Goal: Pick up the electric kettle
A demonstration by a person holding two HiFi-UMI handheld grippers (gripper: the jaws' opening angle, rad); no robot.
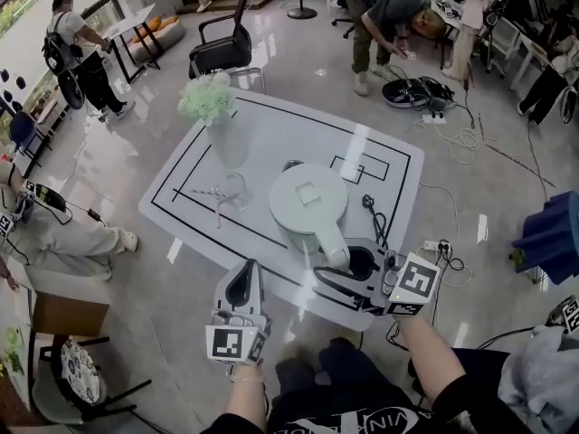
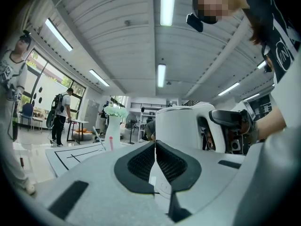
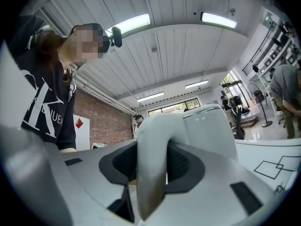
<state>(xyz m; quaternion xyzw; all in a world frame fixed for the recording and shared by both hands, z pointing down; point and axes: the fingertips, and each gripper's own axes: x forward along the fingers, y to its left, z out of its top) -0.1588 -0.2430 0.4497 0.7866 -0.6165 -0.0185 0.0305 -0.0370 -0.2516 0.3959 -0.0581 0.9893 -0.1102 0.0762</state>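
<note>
A pale green electric kettle (image 1: 308, 202) stands on the white table (image 1: 271, 143), near its front edge. Its curved handle (image 1: 332, 245) points toward me. My right gripper (image 1: 336, 271) is shut on that handle from the right. In the right gripper view the handle (image 3: 149, 182) fills the gap between both dark pads of the right gripper (image 3: 153, 149), with the kettle body (image 3: 211, 131) behind. My left gripper (image 1: 242, 283) hovers at the table's front edge, left of the kettle, shut and holding nothing. In the left gripper view the left gripper (image 2: 155, 147) has its pads together, and the kettle (image 2: 178, 126) stands just beyond.
A white vase of pale green flowers (image 1: 222, 120) stands at the table's back left. A wire object (image 1: 222, 197) lies left of the kettle and a black cord (image 1: 373, 215) to its right. A black chair (image 1: 226, 48) and several people are around the table.
</note>
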